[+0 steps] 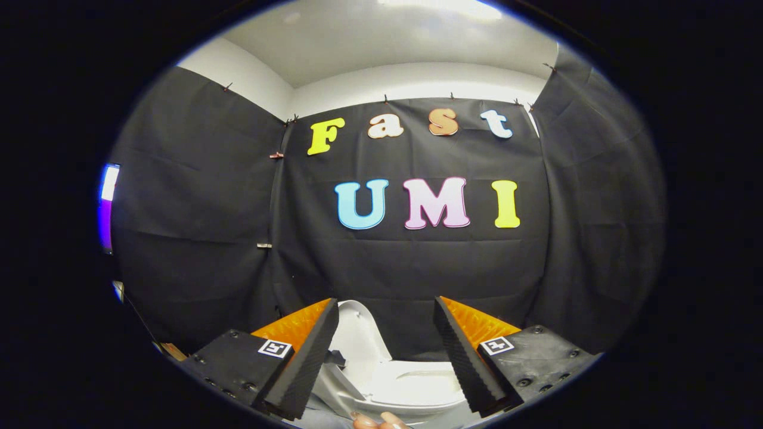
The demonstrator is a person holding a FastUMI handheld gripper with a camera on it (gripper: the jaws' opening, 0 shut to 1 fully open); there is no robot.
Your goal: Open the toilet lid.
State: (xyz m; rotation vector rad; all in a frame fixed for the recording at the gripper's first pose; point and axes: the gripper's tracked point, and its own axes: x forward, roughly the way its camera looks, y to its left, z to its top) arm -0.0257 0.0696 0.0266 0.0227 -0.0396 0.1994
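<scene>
1. Toilet lid (357,339) is white and stands raised, close to upright, on the left-hand side of the bowl; seen between the two fingers and a little beyond their tips, near the left finger.
2. Toilet bowl (411,387), with its seat rim, lies open and low between the fingers, to the right of the lid.
3. Gripper (386,316): fingers spread wide, nothing between them, neither finger touching the lid or the bowl.
4. Judgement: lid looks already lifted, so the step in hand is the finish, i.e. confirming it rests stably and backing clear.
5. How to do it well: keep the fingers apart and draw straight back, away from the lid's edge; the left finger sits nearest it, so any sideways drift that way could nudge the lid forward.
6. Risk: I cannot tell whether the lid leans past its balance point. If it does not, it may drop shut; a light push on its face with one finger would settle it.
7. Fingertips of a person's hand (381,422) show below the bowl, close to the camera; keep the gripper's path off them.
8. Booth wall (197,238) of black cloth stands well behind.
</scene>
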